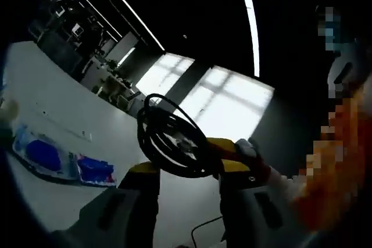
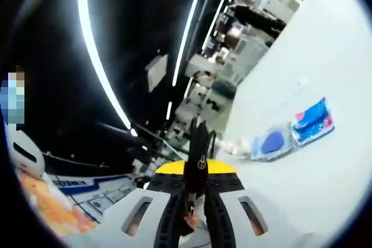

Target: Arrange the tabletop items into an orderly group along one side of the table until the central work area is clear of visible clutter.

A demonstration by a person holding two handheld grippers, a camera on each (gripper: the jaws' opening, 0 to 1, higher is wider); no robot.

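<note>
In the left gripper view, the coiled black cable hid the left tool tips. At nine o'clock, a blue packet on the counter was blurred, contents unreadable.

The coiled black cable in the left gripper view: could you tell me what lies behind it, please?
Behind the coiled black cable are bright windows and the white table. The coil covers the yellow fingers partly.

Dark ceiling (light strips), bright windows, perhaps desks behind.
</note>
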